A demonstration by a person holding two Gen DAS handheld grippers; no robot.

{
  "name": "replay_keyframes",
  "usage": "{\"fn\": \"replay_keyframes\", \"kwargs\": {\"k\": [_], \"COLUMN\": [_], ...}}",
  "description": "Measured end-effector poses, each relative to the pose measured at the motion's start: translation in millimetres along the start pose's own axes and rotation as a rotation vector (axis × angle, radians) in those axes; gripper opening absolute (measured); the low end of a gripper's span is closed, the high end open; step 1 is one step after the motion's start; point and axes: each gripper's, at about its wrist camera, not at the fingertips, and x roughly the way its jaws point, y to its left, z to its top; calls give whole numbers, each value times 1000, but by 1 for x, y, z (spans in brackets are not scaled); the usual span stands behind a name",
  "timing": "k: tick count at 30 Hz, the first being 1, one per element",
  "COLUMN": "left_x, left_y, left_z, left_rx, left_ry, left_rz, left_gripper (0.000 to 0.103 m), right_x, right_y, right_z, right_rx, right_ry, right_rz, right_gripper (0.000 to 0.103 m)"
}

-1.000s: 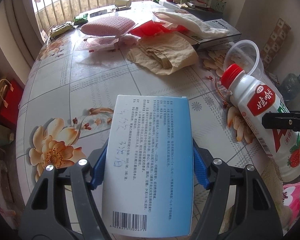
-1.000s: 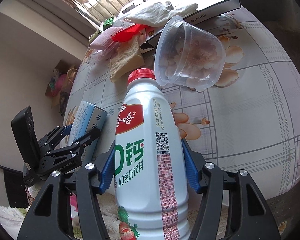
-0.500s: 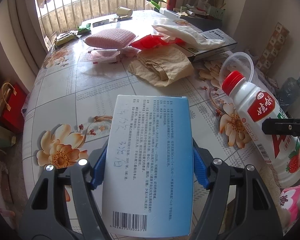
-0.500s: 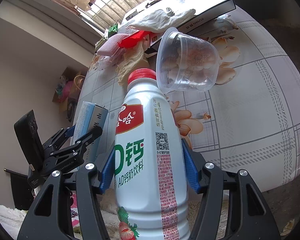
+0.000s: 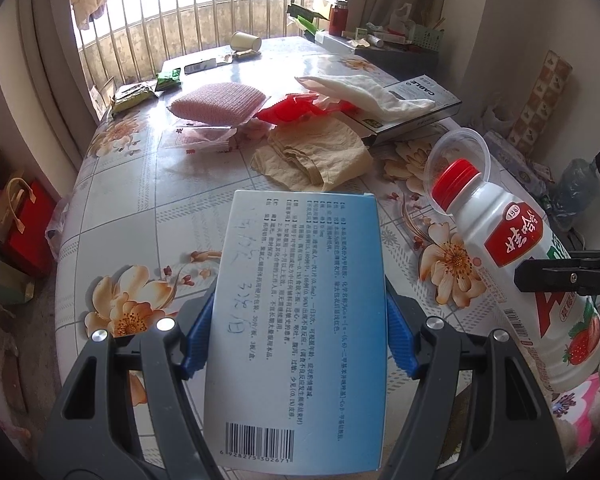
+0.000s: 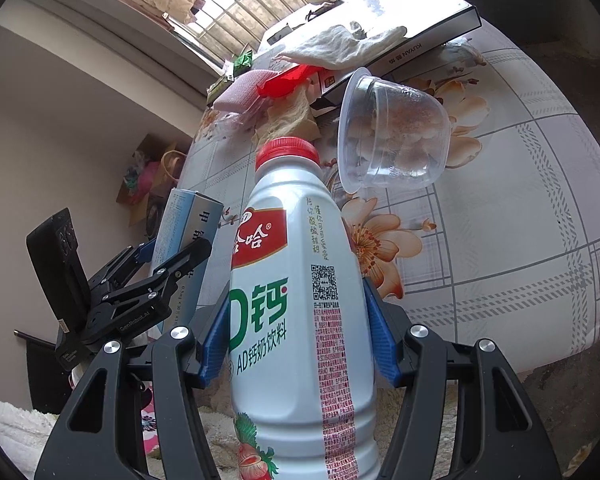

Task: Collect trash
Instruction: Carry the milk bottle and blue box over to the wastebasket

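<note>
Both hands are loaded, so the step in hand reads as carrying picked-up trash away from the counter rather than reaching for more.

The left gripper is clamped on a pale blue medicine box; its blue pads press both long edges, and the box sticks out forward past the fingertips, barcode end nearest the camera. The right gripper is clenched around the waist of a white milk-drink bottle with a red cap; the cap points ahead, away from the wrist. Seen from the right wrist, the left gripper and its box sit just to the left of the bottle, near it but apart.

Ahead of both grippers, on the counter, more litter remains: a clear plastic cup lying on its side just beyond the bottle's cap, a crumpled tan paper bag past the box's far edge, a red wrapper and a white cloth farther on, with a pink sponge to the left of those.

No bin or bag shows in either view, so I cannot tell where the load should go. The next move likely calls for bringing both items over a trash receptacle, letting each drop, then returning for the cup and wrappers.
</note>
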Motion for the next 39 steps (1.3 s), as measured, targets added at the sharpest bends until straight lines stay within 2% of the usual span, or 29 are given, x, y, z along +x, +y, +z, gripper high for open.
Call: {"fn": "replay_keyframes", "kwargs": {"k": [14, 23, 29, 33, 39], "left_x": [-21, -42, -52, -51, -48], "left_y": [-14, -40, -76, -107, -179], "left_z": [9, 26, 47, 61, 87], "left_rx": [16, 68, 137, 185, 286], "left_ry": [-57, -119, -173, -173, -153], "left_rz": [3, -42, -107, -178, -313], "left_gripper": [67, 67, 67, 67, 67], "right_x": [-33, -73, -111, -136, -179], "right_y": [6, -4, -26, -50, -101], "right_z": [-5, -13, -23, -34, -63], "right_rx": [-18, 10, 69, 130, 262], "right_ry": [-89, -201, -308, -382, -495], "right_rz": [46, 75, 77, 63, 4], "right_gripper": [59, 59, 59, 59, 59]}}
